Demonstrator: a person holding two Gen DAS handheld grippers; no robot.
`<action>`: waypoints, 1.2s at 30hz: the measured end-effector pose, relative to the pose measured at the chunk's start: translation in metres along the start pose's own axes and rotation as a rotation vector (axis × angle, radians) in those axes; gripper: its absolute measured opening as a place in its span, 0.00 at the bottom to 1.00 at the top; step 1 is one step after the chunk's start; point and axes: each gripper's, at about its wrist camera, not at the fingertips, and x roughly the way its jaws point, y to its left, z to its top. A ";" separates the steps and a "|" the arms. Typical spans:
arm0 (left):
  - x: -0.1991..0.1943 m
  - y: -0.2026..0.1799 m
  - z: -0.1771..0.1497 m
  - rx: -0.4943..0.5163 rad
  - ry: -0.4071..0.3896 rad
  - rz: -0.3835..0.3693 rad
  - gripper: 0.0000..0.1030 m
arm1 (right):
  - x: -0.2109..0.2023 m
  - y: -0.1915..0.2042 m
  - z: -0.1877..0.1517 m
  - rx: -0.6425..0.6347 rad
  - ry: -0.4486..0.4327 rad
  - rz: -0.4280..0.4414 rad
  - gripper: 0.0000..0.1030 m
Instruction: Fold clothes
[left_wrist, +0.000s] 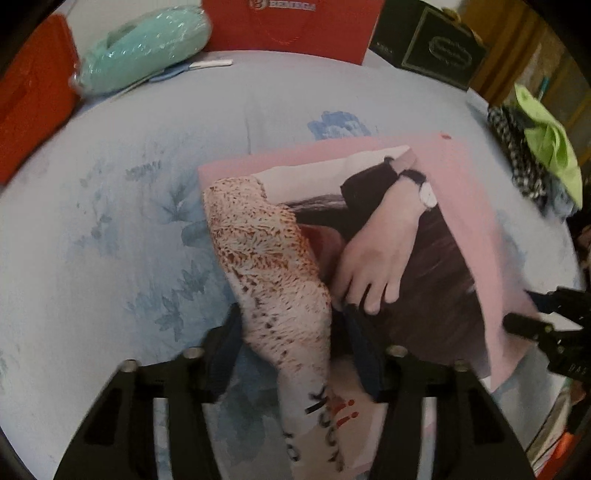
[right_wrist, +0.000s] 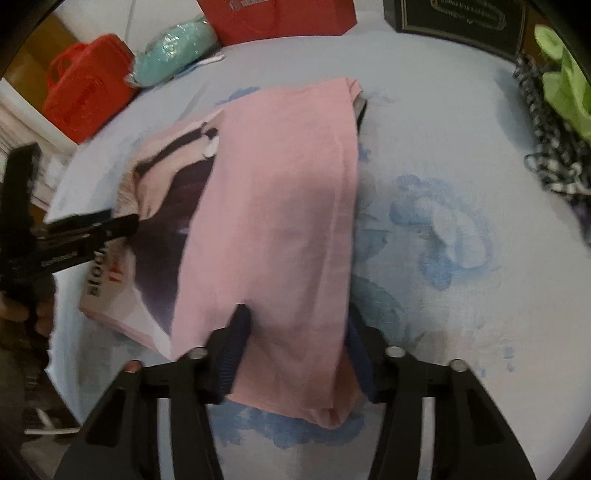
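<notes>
Floral bedsheet (right_wrist: 443, 221) | pink shirt (right_wrist: 277, 221) folded, blurred | left tongs (left_wrist: 291, 354), right tongs (right_wrist: 291, 354) straddle it; grip unclear

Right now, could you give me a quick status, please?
Left gripper and right gripper both astride the shirt. Shirt partly folded on the bed. Nothing in the way.

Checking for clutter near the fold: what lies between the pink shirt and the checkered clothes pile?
Only bare floral bedsheet separates the pink shirt from the checkered clothes pile, seen in the right wrist view.
</notes>
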 end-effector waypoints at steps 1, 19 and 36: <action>-0.001 0.002 -0.001 -0.007 0.003 -0.006 0.32 | 0.000 0.000 -0.001 0.002 0.003 -0.001 0.33; -0.003 -0.010 -0.015 0.025 -0.036 0.005 0.35 | -0.003 0.013 -0.009 -0.002 0.003 -0.057 0.38; -0.004 -0.012 -0.026 0.028 -0.042 -0.026 0.34 | -0.005 0.021 -0.012 -0.022 -0.028 -0.053 0.20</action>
